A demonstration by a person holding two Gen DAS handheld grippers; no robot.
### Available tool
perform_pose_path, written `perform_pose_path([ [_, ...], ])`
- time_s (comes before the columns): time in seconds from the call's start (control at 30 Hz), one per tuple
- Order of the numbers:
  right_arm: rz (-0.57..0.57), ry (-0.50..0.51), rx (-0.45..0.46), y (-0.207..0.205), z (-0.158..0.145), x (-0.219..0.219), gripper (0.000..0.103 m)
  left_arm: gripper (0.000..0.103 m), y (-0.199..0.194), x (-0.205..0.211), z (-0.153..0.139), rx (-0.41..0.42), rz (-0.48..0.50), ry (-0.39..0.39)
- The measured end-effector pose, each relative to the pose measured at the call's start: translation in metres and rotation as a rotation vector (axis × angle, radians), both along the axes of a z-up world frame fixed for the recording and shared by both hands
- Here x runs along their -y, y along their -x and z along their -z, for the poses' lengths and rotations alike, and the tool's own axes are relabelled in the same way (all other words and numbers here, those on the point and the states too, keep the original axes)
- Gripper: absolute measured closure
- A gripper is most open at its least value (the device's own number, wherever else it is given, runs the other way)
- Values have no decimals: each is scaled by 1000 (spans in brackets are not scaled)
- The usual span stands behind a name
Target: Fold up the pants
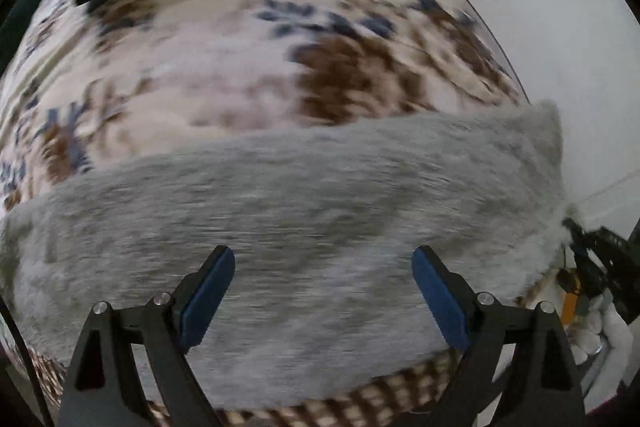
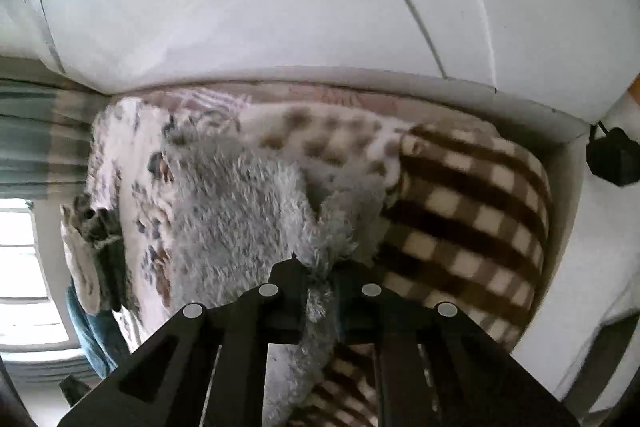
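Grey fluffy pants [image 1: 304, 211] lie stretched across the bed, their long axis running side to side under the left gripper [image 1: 323, 291], over the floral bedspread [image 1: 224, 67]. One corner of the cloth reaches the bed's far edge by the white wall [image 1: 560, 27]; the near edge of the pants runs along the brown checked blanket [image 1: 400, 387] at the bed's near side.

That left gripper points down onto the middle of the fabric with its blue pads [image 1: 208, 295] spread wide apart. Nothing is between them; they look clear of the pile, though motion blur keeps me from saying whether the tips brush it.

The right gripper [image 2: 320, 279] is the one with a hold. Its jaws are clenched on a bunched end of the pants [image 2: 240, 211], a tuft of grey fur poking out past the tips and trailing back between the fingers. From that pinch the cloth runs away to the left over the bedspread, with the checked blanket [image 2: 472, 211] just beside it on the right.

So the coming fold, as I judge it, turns on the right hand carrying its gripped end along the garment's length, while the left, free and nearer the middle, would need to take a fresh edge.
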State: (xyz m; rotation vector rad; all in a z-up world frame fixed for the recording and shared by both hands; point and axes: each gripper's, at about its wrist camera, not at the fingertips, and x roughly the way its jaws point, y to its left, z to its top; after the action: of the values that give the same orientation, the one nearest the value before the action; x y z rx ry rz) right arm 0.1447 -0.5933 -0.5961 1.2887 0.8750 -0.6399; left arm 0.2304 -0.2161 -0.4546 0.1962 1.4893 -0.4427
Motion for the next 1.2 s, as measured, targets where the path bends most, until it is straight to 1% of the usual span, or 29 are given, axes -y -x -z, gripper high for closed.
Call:
perform_pose_path([
  [0.03,-5,2,36,-2,-4,-1,92,12,4,9,1,-6,17,-3],
  [0.07,-19,26,91,-2,-17,3,92,12,7,17,2,-10,31,0],
  [0.13,-24,74,171,-2,-32,1,93,12,12,27,4,-16,60,-11],
  [0.17,-34,109,163,-1,-37,4,93,12,15,31,5,-18,68,-16],
  [0.2,-44,119,130,-2,-31,7,93,12,18,35,8,-17,82,-24],
  [0.23,-52,82,112,-2,-17,13,90,12,19,38,11,-10,94,-37],
  [0.27,-50,1,94,0,4,19,90,12,21,41,13,-2,104,-48],
  [0.3,-38,-97,62,4,26,23,87,12,23,45,16,13,121,-71],
  [0.33,-14,-154,56,8,38,24,82,12,23,48,19,22,134,-86],
  [0.37,9,-171,70,15,42,21,75,12,24,50,21,25,140,-90],
  [0.43,49,-146,78,26,42,17,20,12,24,52,24,36,148,-94],
  [0.47,65,-139,93,30,42,14,16,12,24,53,26,36,148,-95],
  [0.53,75,-171,118,33,50,6,16,12,23,55,29,34,146,-93],
  [0.6,63,-201,166,31,63,-1,16,12,21,57,31,37,146,-92],
  [0.63,53,-207,187,29,65,-5,16,12,20,58,31,43,148,-92],
  [0.7,34,-218,226,15,75,-9,15,12,19,61,32,53,155,-93],
  [0.8,35,-228,247,-1,87,-8,15,12,19,63,35,62,174,-96],
  [0.87,30,-230,288,-11,85,-8,15,12,18,64,36,58,180,-92],
  [0.93,23,-224,374,-17,79,-10,16,12,18,64,36,58,180,-90],
  [0.97,11,-217,392,-22,76,-11,17,12,16,65,37,57,179,-88],
  [1.0,-8,-213,344,-29,79,-12,17,12,16,65,38,55,176,-85],
  [1.07,-20,-234,297,-38,95,-11,16,12,16,62,38,47,169,-82],
  [1.1,-10,-249,293,-42,101,-10,16,12,16,60,38,45,166,-81],
  [1.17,1,-245,293,-50,101,-8,16,12,18,56,38,39,156,-79],
  [1.2,-5,-234,281,-45,99,-5,18,12,18,54,37,35,151,-75],
])
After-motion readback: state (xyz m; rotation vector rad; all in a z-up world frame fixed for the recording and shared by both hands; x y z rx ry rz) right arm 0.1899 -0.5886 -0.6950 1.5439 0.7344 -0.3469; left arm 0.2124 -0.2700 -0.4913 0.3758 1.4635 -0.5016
